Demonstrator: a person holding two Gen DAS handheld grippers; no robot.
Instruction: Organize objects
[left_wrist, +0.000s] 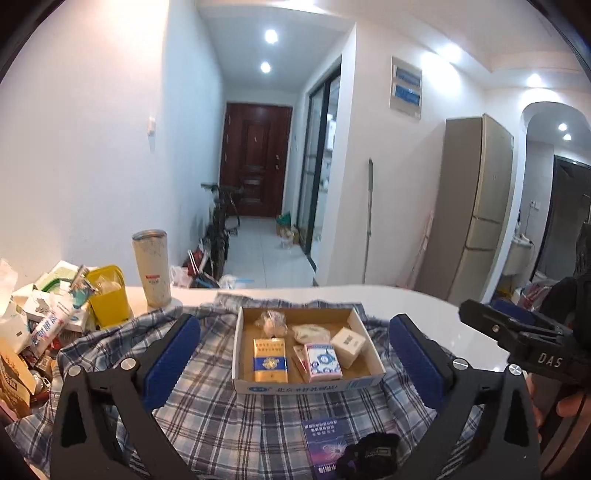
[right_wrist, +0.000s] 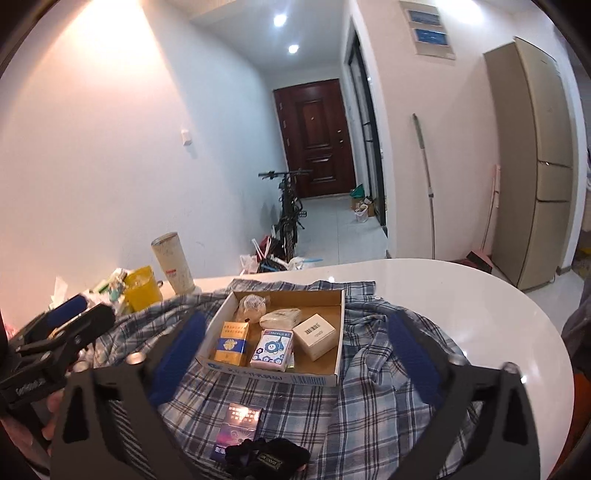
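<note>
Both grippers, left gripper (left_wrist: 295, 354) and right gripper (right_wrist: 295, 350), wide apart and holding nothing, above a flat cardboard tray (left_wrist: 373, 360) of small boxes on soft checked cloth (left_wrist: 207, 413), near maybe a fuzzy black scrunchie (right_wrist: 266, 456).

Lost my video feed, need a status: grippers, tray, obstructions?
Both hand-held grippers open, empty. Cardboard tray on plaid shirt, five items inside. Purple box and black scrunchie outside.

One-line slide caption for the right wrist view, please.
Open right tongs frame a cardboard tray of small boxes on a plaid shirt; dark purple box lies nearer.
</note>
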